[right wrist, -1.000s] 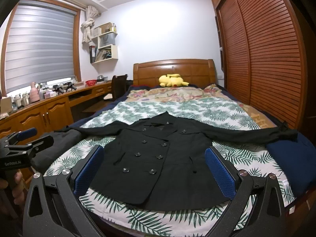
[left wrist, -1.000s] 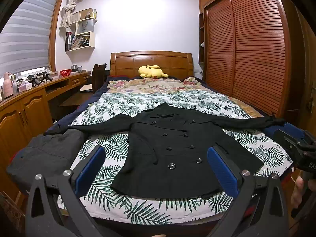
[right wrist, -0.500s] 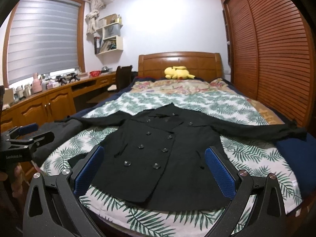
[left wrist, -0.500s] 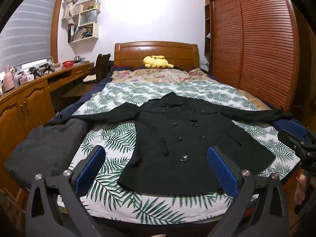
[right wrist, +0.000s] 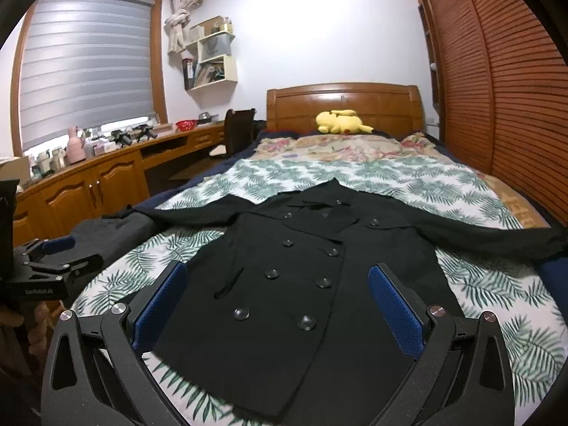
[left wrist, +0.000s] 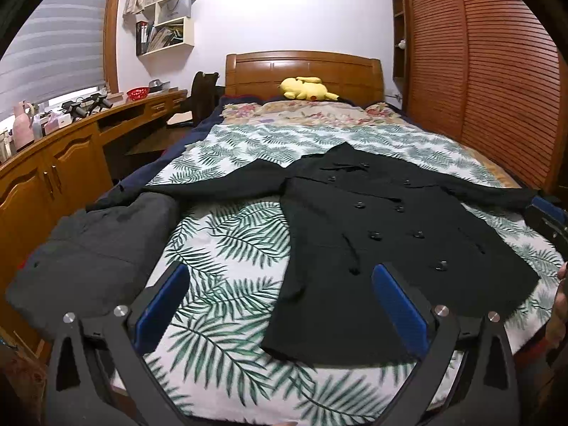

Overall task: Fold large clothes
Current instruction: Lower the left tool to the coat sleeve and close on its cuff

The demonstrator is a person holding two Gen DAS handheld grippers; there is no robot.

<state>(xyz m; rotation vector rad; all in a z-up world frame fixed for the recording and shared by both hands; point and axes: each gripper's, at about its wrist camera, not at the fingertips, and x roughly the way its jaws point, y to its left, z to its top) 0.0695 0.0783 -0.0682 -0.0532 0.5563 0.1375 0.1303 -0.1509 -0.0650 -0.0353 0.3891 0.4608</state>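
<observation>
Black coat (left wrist: 383, 234) looms nearer both hand-held grippers than before

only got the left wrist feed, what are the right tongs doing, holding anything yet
Observer: No. The right tongs are open and empty, over the lower front of the black coat.
Operator: where do my left tongs sit from that side
Observer: The left tongs are at the left edge of the bed, beside the dark grey garment.
Operator: sleeve end on my right is hidden behind the other tongs
Observer: That sleeve lies flat and runs to the bed's right edge, ending beside dark blue bedding.
</observation>
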